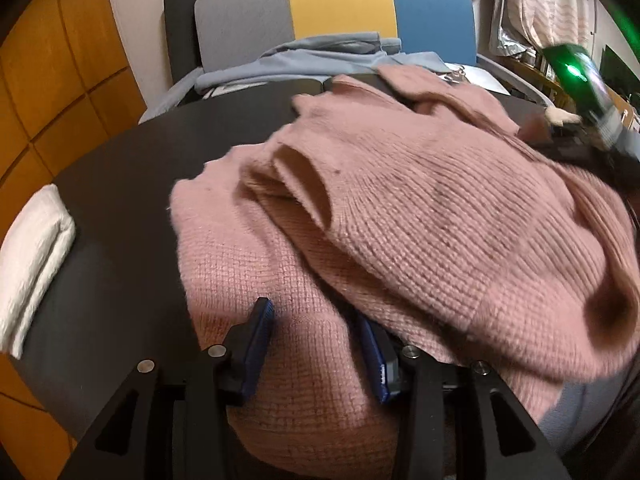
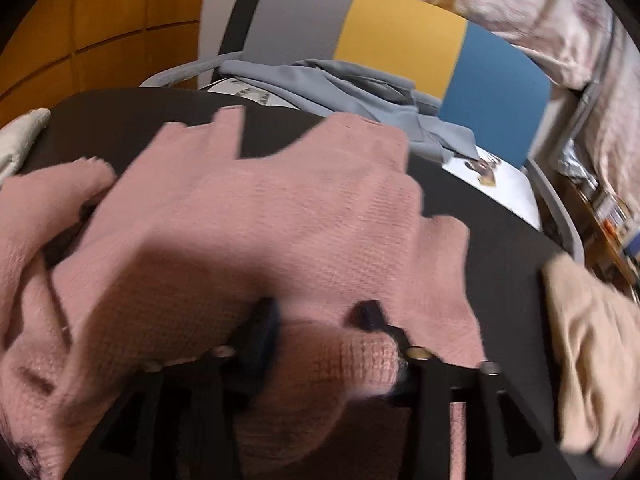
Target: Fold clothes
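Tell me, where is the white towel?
In the left wrist view, the folded white towel lies at the dark table's left edge, left of the pink sweater.

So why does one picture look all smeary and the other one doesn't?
Right wrist view: motion blur smears the pink sweater and the beige cloth, and the right gripper looks fuzzy. Left wrist view: the sweater's knit by the left gripper is crisp; only the far right edge, with a green glowing light, is blurred. Both views bend the round black table like a fishbowl.

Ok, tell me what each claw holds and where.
Both claws straddle the pink sweater with fingers apart. Fabric lies between them, but a firm hold cannot be told; the right view is blurred.
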